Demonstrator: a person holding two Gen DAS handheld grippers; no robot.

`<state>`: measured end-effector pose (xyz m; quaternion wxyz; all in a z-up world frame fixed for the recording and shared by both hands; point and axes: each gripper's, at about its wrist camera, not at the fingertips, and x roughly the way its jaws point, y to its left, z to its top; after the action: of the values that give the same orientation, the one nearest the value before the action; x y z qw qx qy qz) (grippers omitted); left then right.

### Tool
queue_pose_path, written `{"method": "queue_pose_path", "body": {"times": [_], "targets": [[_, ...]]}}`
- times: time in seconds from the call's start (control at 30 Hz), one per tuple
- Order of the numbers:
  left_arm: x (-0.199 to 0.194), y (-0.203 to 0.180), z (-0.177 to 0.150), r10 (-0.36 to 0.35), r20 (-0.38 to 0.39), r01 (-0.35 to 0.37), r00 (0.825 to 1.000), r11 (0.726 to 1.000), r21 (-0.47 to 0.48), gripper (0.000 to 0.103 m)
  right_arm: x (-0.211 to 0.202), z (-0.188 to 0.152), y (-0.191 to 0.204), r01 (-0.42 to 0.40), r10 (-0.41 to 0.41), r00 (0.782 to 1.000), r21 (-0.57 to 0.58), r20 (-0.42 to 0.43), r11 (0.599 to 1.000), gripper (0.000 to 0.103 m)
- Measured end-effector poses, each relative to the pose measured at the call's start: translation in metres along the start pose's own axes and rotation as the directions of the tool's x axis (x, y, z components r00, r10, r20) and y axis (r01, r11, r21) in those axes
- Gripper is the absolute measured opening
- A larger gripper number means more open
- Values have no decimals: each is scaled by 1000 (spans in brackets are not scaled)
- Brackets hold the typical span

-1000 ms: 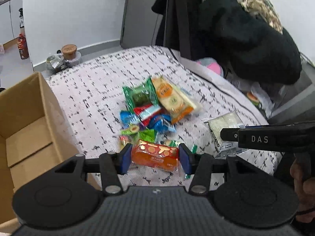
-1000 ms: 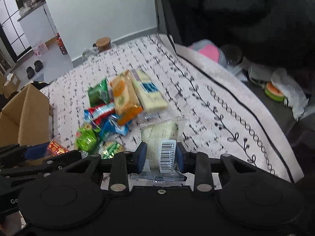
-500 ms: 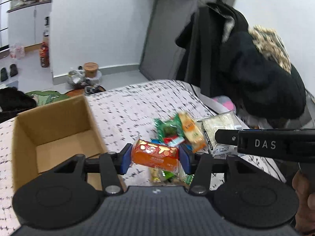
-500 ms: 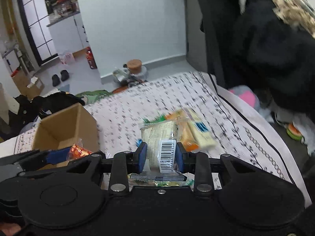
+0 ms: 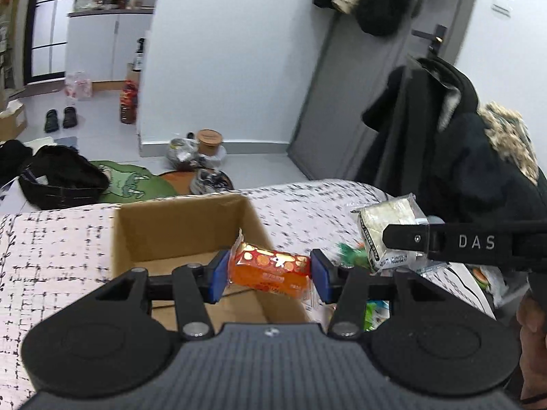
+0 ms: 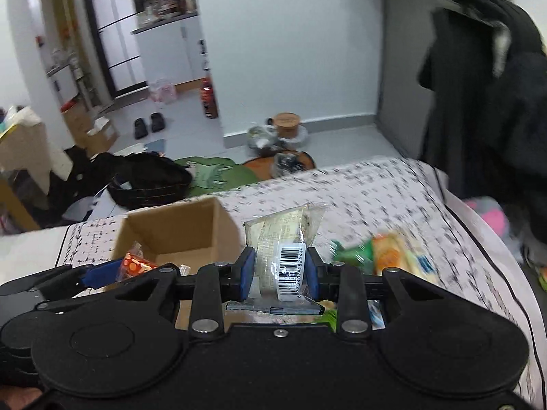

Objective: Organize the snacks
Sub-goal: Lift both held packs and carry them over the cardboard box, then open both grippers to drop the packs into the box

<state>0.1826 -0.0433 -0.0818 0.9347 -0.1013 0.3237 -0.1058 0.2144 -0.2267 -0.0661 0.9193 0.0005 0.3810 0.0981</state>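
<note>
My left gripper [image 5: 269, 275] is shut on an orange snack packet [image 5: 270, 270], held over the right wall of an open cardboard box [image 5: 177, 225]. In the right wrist view that packet [image 6: 135, 264] shows at the left, over the box [image 6: 171, 229]. My right gripper [image 6: 280, 273] is shut on a clear pale snack packet with a barcode [image 6: 285, 239], held in the air right of the box. The same packet [image 5: 386, 229] appears in the left wrist view, at the tip of the right gripper. The remaining snack pile [image 6: 383, 256] lies blurred on the bed further right.
The box stands on a bed with a white black-patterned cover [image 6: 376, 191]. Beyond the bed's far edge lie a black bag [image 6: 143, 181], a green mat [image 6: 212, 174] and jars on the floor. Dark coats [image 5: 454, 157] hang at the right by a grey door.
Both grippers rose and swung left from the snack pile toward the box, each keeping its packet. The box now sits ahead, with the pile off to the right.
</note>
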Motion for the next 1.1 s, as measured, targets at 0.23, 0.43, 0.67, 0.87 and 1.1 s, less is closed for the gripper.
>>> {"method": "queue_pose_path", "body": {"times": [0.23, 0.43, 0.67, 0.87, 1.1], "targets": [[8, 29, 7, 47, 9, -47, 999, 998, -36, 50, 22, 10, 26, -52, 52, 999, -2, 6, 999, 30], [19, 53, 13, 87, 11, -86, 996, 994, -61, 50, 37, 8, 43, -80, 81, 997, -17, 9, 997, 30], [34, 76, 17, 100, 11, -98, 995, 990, -98, 50, 57, 10, 56, -99, 99, 995, -5, 12, 995, 30], [36, 78, 18, 102, 21, -99, 995, 990, -96, 54, 68, 8, 63, -112, 112, 994, 8, -5, 994, 31], [18, 86, 19, 133, 47, -127, 990, 985, -121, 65, 71, 10, 69, -127, 127, 992, -2, 3, 992, 31]]}}
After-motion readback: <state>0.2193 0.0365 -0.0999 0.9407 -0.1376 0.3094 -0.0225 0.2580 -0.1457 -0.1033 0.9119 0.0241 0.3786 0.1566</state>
